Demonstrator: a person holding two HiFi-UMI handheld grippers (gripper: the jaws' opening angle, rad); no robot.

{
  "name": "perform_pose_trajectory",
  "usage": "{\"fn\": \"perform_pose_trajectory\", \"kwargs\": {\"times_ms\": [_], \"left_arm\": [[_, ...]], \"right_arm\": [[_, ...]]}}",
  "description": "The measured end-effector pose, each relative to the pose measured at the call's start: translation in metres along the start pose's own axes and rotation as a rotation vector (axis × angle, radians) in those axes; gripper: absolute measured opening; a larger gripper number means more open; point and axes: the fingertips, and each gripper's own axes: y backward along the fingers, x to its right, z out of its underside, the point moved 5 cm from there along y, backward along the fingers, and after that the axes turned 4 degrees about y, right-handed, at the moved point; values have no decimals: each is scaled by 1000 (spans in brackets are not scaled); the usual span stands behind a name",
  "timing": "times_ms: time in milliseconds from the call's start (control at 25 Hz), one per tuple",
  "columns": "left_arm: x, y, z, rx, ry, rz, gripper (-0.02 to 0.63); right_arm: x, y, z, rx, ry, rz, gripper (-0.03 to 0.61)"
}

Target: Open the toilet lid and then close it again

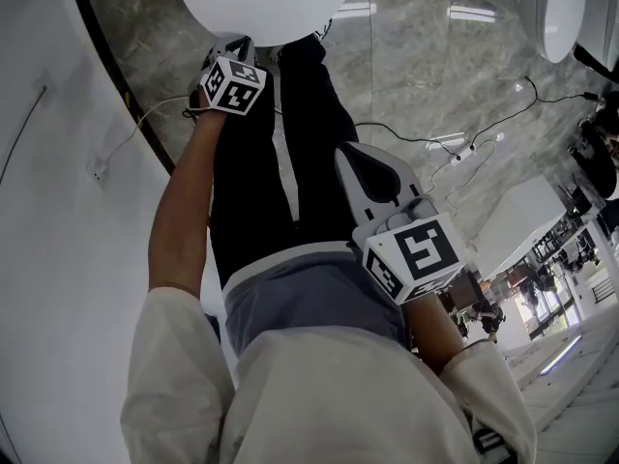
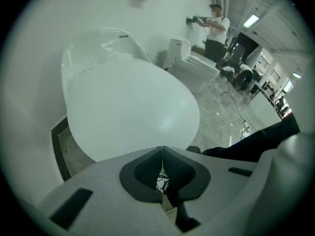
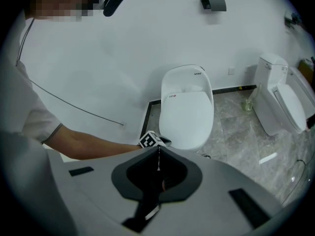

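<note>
With my left tool (image 2: 161, 149) pressed together on nothing just before the lowered toilet lid (image 2: 133, 107), and my right tool (image 3: 158, 149) likewise pressed together well back, the left tips could skid off its glossy rim.

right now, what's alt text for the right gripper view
A white toilet with its lid down stands against a white wall; the person's arm reaches in from the left, the left gripper near the lid's front edge. The right gripper fills the foreground, fingers shut and empty. A second toilet stands at right.
</note>
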Motion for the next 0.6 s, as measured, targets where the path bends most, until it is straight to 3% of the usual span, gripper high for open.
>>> {"fn": "perform_pose_trajectory", "kwargs": {"times_ms": [200, 360, 600], "left_arm": [[-3, 7, -4, -25, 107, 31, 6], [6, 21, -6, -52, 104, 71, 5], [-1, 63, -38, 54, 220, 80, 5]], "right_arm": [[-2, 3, -7, 17, 15, 0, 11], [-4, 9, -16, 45, 16, 12, 11], [-5, 22, -36, 98, 47, 43, 11]]}}
